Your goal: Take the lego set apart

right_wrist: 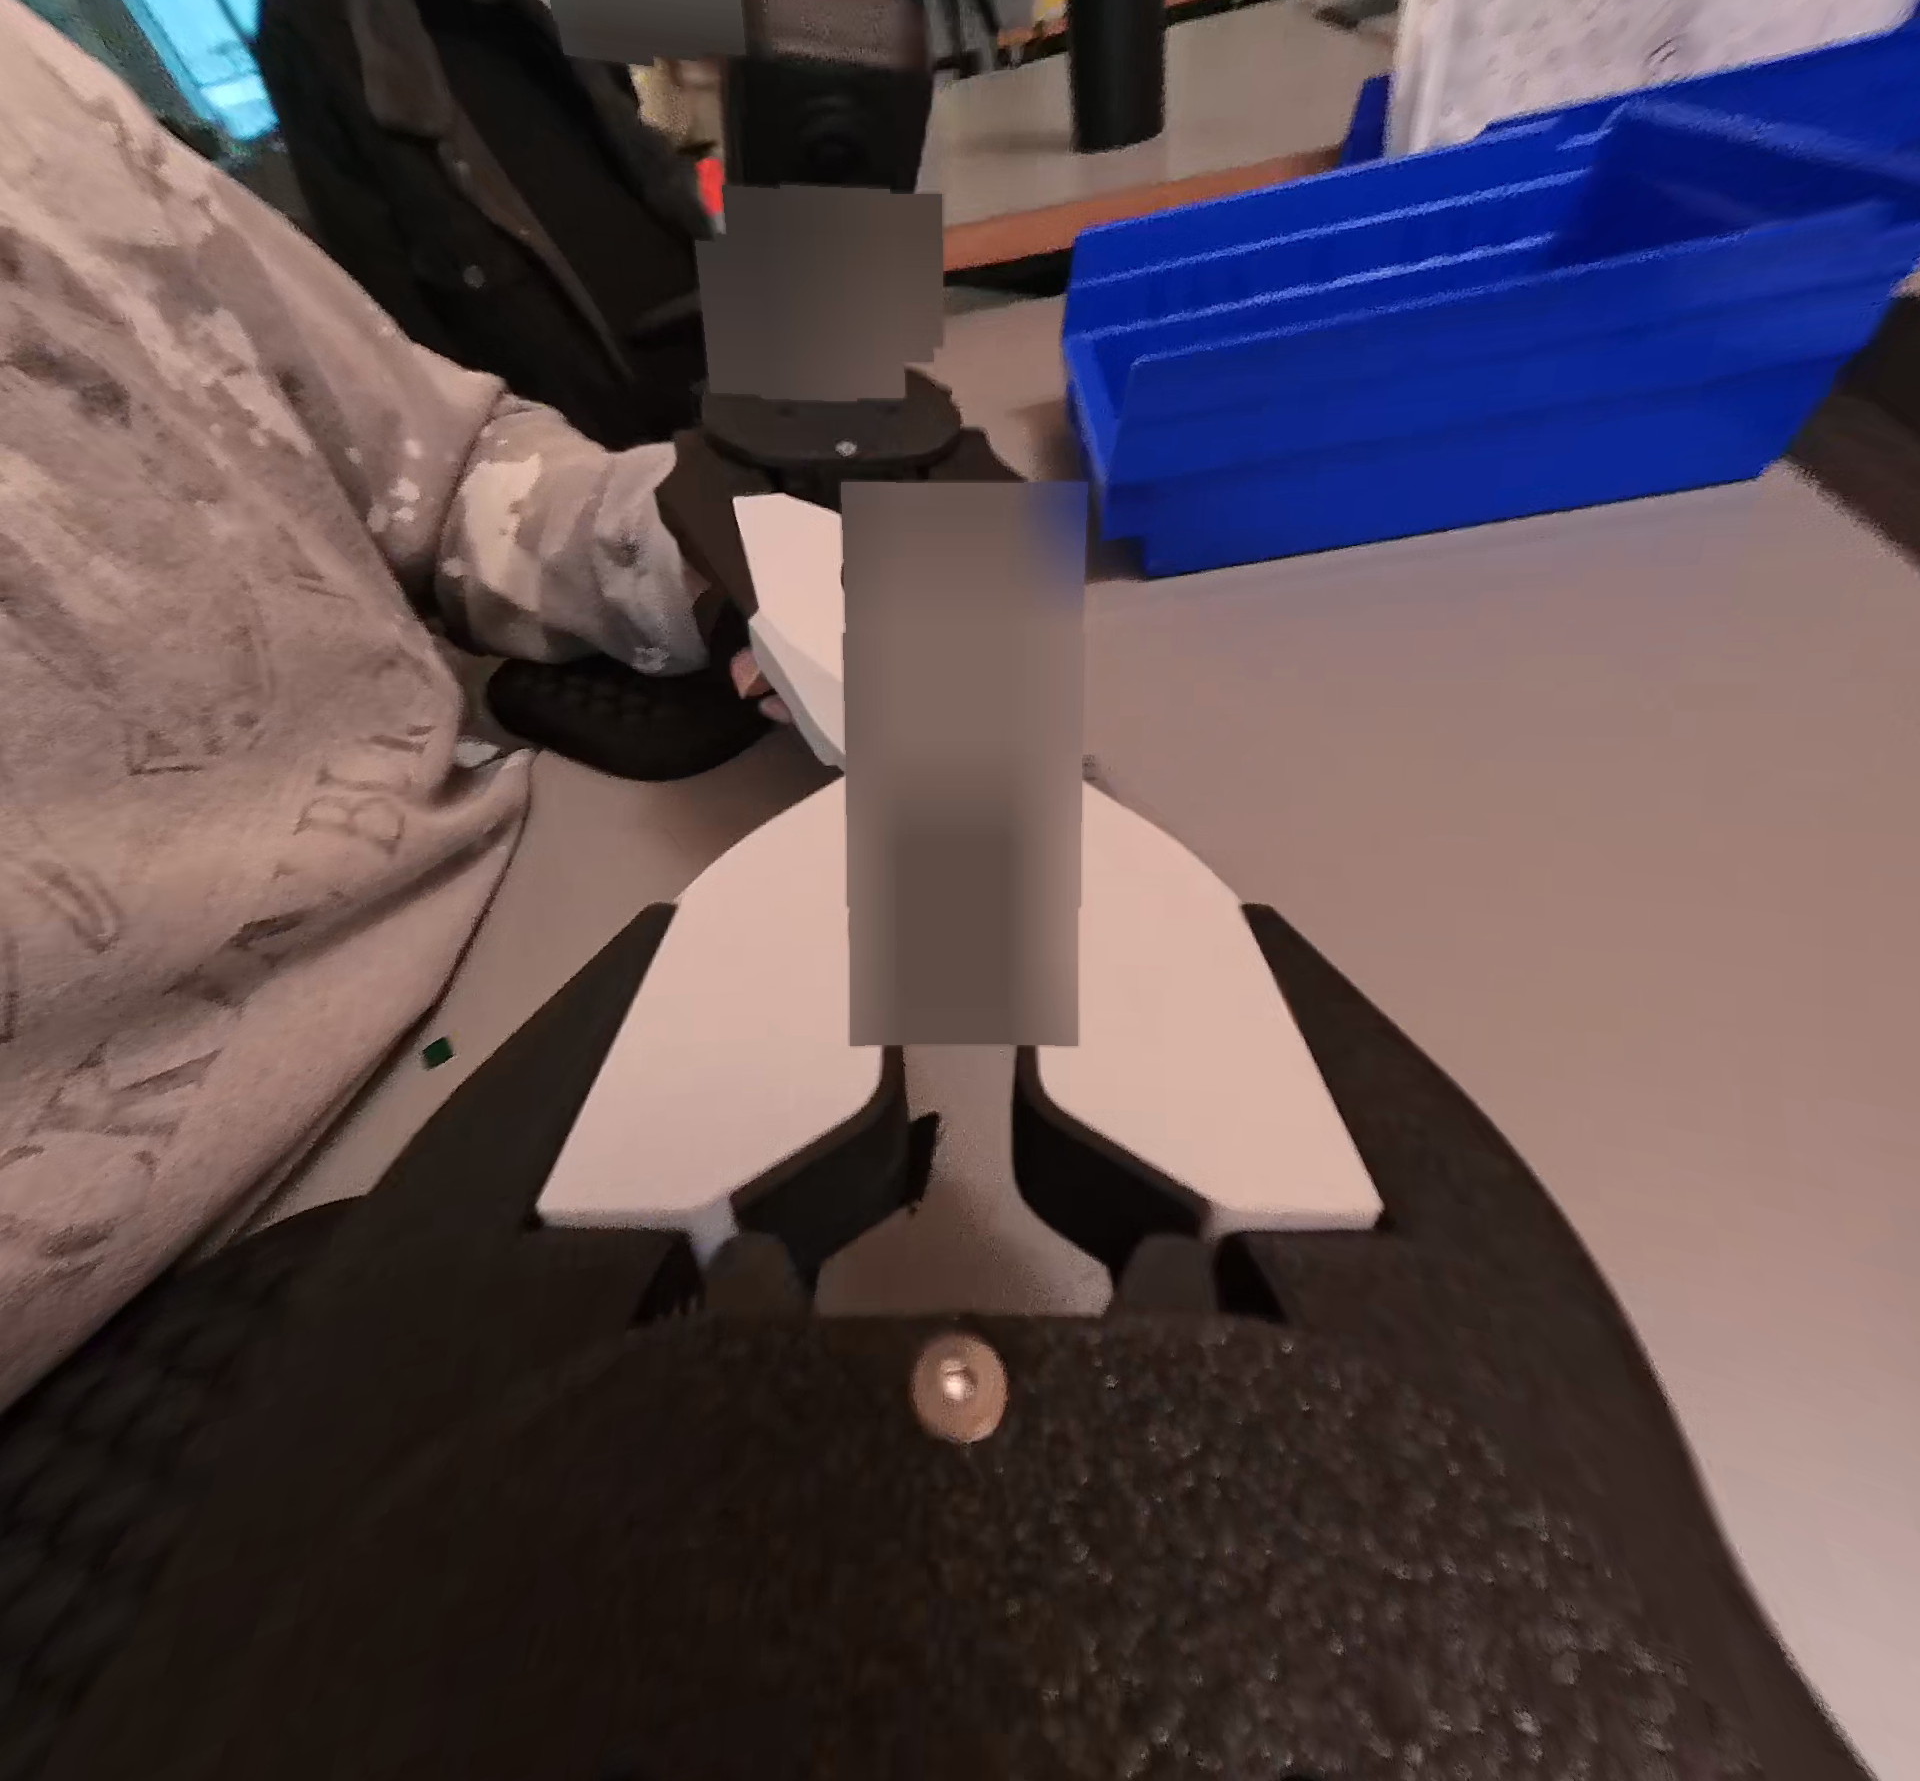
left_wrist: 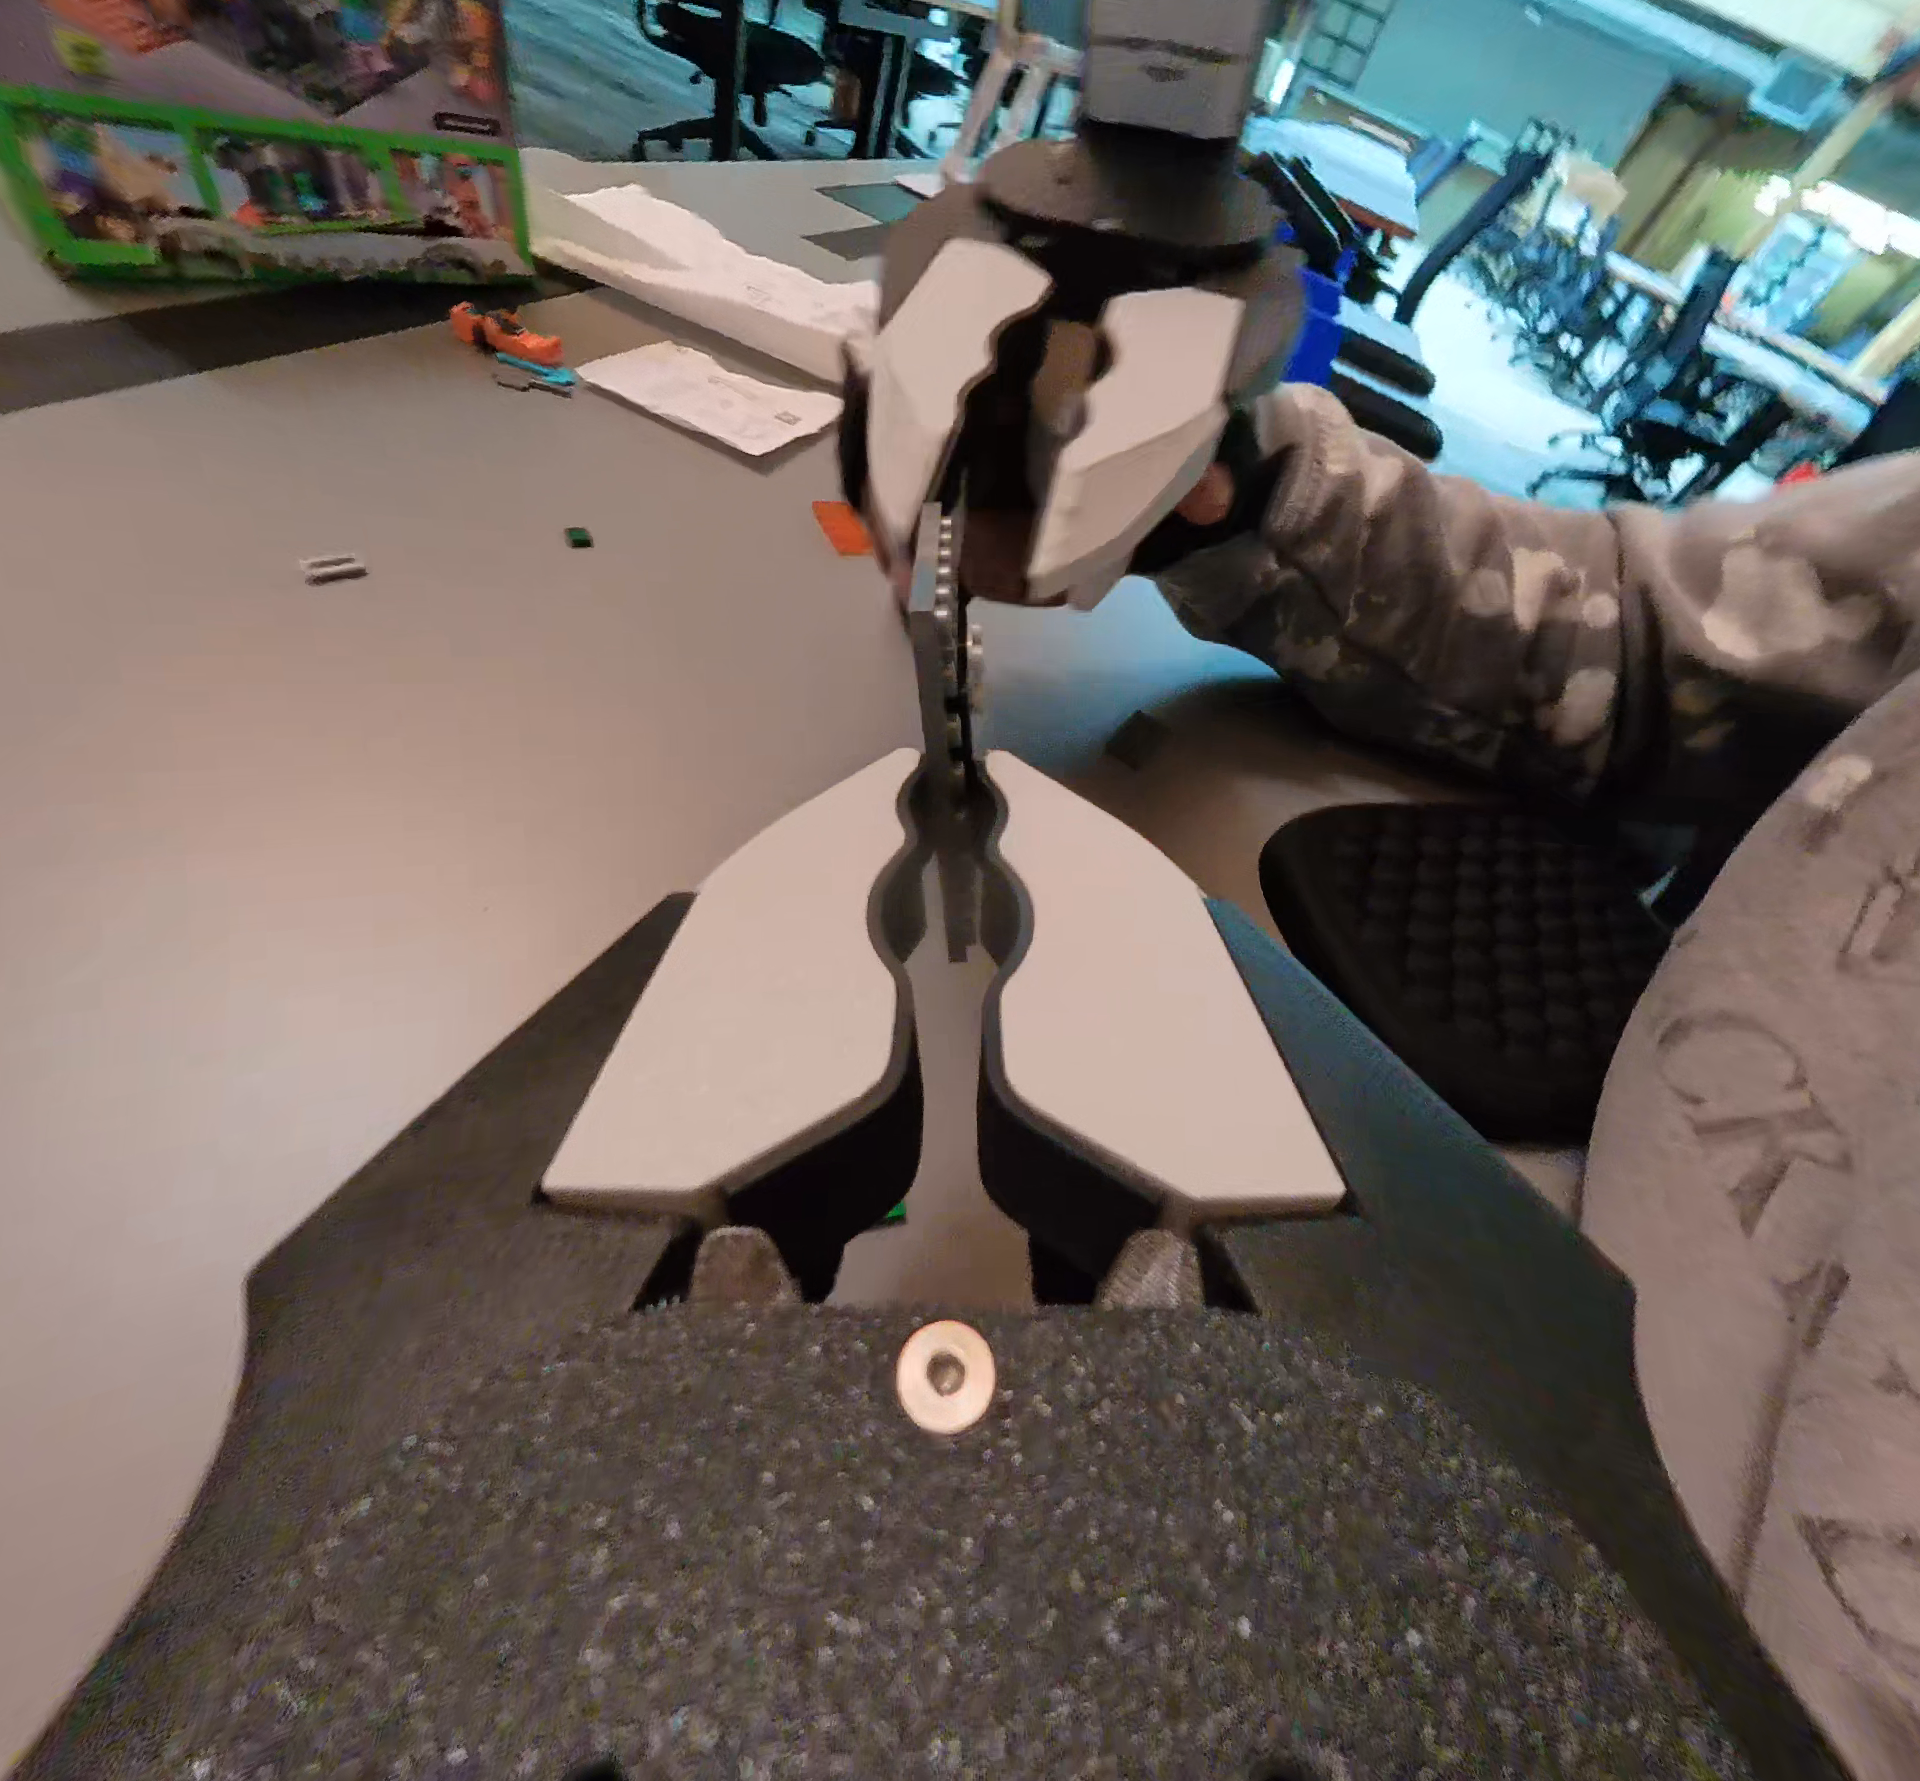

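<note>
Pinching opposite ends of the stacked grey plates (left_wrist: 943, 692), left gripper (left_wrist: 951, 796) at 6 o'clock and right gripper (left_wrist: 961, 526) at 12, both nearly closed, hold them above the table (left_wrist: 416, 744), apparently for prying apart.

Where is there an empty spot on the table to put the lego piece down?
The table is bare to the left of the left gripper, nearer than the small grey piece. There is also bare room in front of the blue bins. By the box and papers it is crowded.
</note>
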`<control>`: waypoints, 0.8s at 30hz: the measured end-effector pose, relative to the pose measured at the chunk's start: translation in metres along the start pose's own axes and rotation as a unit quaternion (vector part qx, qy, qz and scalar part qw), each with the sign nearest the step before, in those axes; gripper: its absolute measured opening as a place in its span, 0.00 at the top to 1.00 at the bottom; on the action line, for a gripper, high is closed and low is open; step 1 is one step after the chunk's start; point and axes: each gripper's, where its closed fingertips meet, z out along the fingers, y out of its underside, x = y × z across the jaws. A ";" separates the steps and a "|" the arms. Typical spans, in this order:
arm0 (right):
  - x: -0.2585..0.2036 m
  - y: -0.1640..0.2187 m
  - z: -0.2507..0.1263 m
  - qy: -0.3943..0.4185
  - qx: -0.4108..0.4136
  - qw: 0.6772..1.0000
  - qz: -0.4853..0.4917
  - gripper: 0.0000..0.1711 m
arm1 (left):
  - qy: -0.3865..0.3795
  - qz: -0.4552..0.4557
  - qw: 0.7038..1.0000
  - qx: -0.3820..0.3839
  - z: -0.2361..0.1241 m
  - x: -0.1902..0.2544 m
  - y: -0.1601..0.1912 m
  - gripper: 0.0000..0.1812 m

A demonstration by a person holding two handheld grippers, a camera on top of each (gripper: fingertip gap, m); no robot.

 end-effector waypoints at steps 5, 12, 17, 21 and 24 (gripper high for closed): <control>0.024 -0.014 -0.012 0.155 -0.040 0.977 -0.138 0.84 | -0.038 -0.112 0.993 0.024 -0.004 -0.027 -0.001 0.97; 0.027 0.015 0.022 0.228 -0.145 0.919 -0.287 0.88 | -0.055 -0.125 0.991 -0.003 0.001 -0.031 0.007 0.97; 0.029 0.026 0.029 0.219 -0.153 0.924 -0.274 0.89 | -0.075 -0.112 0.991 -0.021 0.001 -0.032 0.013 0.97; 0.029 0.033 0.034 0.219 -0.164 0.922 -0.275 0.87 | -0.086 -0.120 0.988 -0.035 0.000 -0.037 0.019 0.97; 0.026 0.036 0.039 0.215 -0.169 0.920 -0.282 0.87 | -0.098 -0.121 0.987 -0.051 0.002 -0.040 0.026 0.97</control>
